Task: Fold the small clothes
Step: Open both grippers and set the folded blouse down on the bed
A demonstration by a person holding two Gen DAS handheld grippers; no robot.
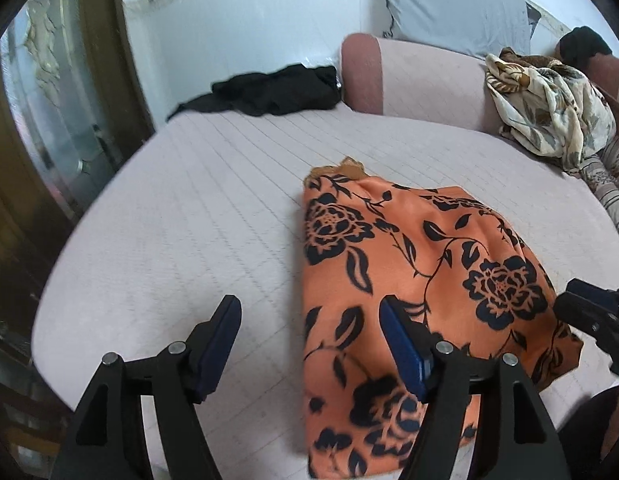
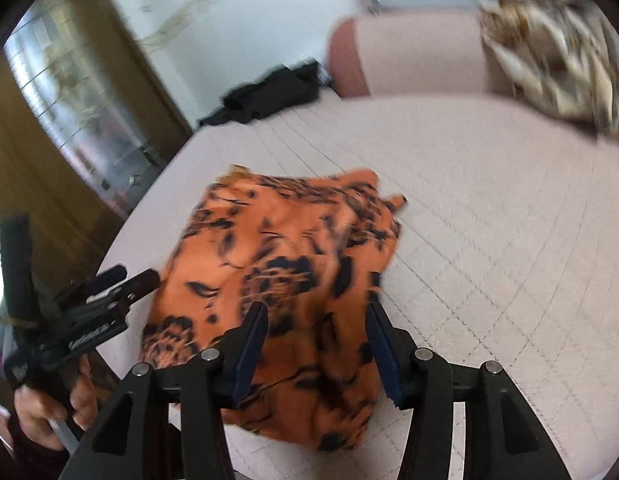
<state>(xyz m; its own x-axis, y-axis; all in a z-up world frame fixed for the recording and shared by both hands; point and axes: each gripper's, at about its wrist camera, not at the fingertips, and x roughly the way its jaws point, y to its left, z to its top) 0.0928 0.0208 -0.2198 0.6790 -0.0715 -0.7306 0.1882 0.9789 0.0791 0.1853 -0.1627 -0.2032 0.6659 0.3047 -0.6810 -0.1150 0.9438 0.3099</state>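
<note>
An orange garment with black flowers [image 1: 413,280] lies folded on the pale quilted bed [image 1: 197,216]; it also shows, blurred, in the right wrist view [image 2: 285,264]. My left gripper [image 1: 311,316] is open and empty, just above the bed at the garment's near left edge. My right gripper [image 2: 315,320] is open and empty, hovering over the garment's near part. The right gripper shows at the right edge of the left wrist view [image 1: 589,304]. The left gripper shows at the left of the right wrist view [image 2: 109,288].
A black garment [image 1: 269,90] lies at the bed's far edge. A pink bolster [image 1: 409,80] runs along the back with a beige floral cloth [image 1: 549,108] heaped on it. A grey pillow [image 1: 449,4] stands behind. A wooden door frame [image 1: 105,60] is left.
</note>
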